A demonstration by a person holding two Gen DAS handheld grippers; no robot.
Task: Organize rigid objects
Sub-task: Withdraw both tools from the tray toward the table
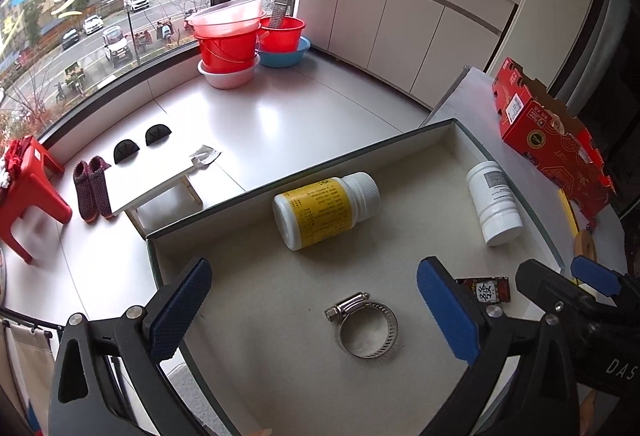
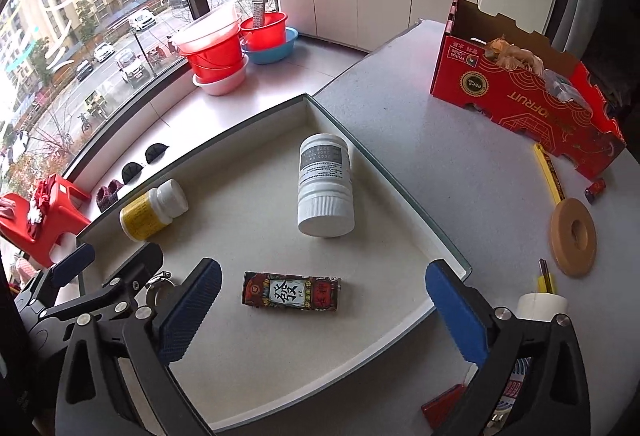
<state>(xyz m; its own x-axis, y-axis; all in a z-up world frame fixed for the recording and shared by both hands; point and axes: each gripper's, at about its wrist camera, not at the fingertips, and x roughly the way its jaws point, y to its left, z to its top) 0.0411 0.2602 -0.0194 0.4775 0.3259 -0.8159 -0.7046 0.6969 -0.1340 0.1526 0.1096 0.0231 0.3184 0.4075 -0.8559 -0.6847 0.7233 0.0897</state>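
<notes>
We find the shallow tray [image 2: 404, 192] mostly bare in its middle, with passage between the yellow-labelled bottle [image 2: 150, 210] lying by the far-left wall and the white bottle [image 2: 325, 184] lying near the right wall. Nearer us, the hose clamp [image 1: 366, 324] and the printed block [image 2: 291, 291] break up the floor. Beyond the right rim, the red carton [image 2: 520, 104], wooden ring [image 2: 573, 236] and yellow pencil [image 2: 548, 176] crowd the table.

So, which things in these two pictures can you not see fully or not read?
- Hose clamp: right wrist view, mostly hidden behind the left gripper.
- Printed box: left wrist view, partly covered by the left gripper's blue finger.
- White bottle label: print too small to read.
- White roll: right wrist view, hidden by the right gripper.
</notes>
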